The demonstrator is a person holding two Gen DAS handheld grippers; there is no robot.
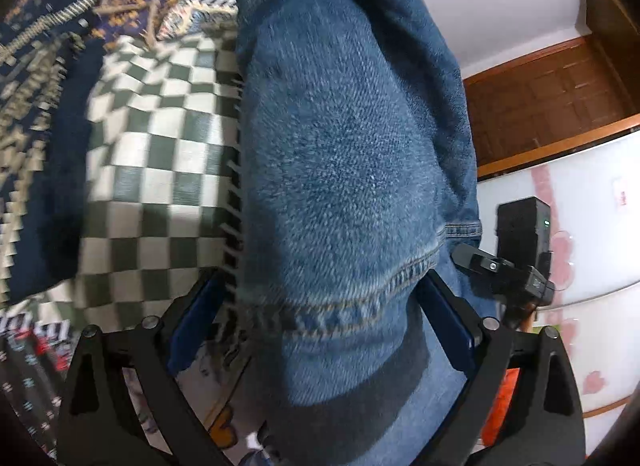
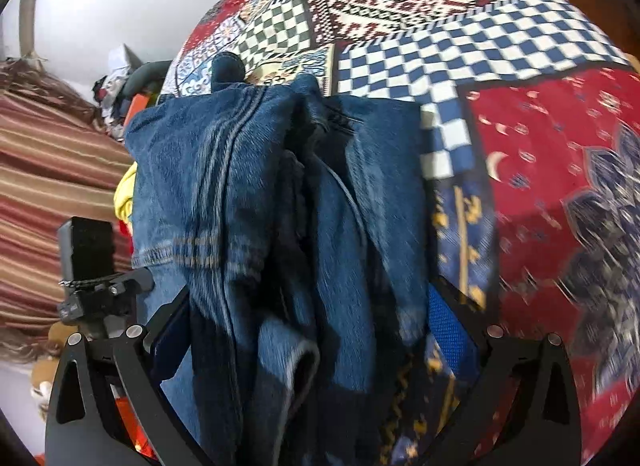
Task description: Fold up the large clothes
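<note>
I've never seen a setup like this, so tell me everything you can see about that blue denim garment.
The blue denim garment looks like heavy, faded jeans cloth with tan stitched seams and a hem. It is bunched into thick vertical folds, lifted above the patchwork bedspread. The left gripper and the right gripper each have denim filling the gap between their blue-padded fingers. Its full shape is hidden.

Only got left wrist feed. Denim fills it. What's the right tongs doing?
Observer: The right tongs have bunched jeans between their fingers, apparently gripped.
Operator: What's under the jeans on that side?
Observer: A patchwork bedspread, with blue-white checks and a red panel.
Operator: Anything off the bed?
Observer: A red-striped curtain at left, with a clutter pile beside it.
</note>
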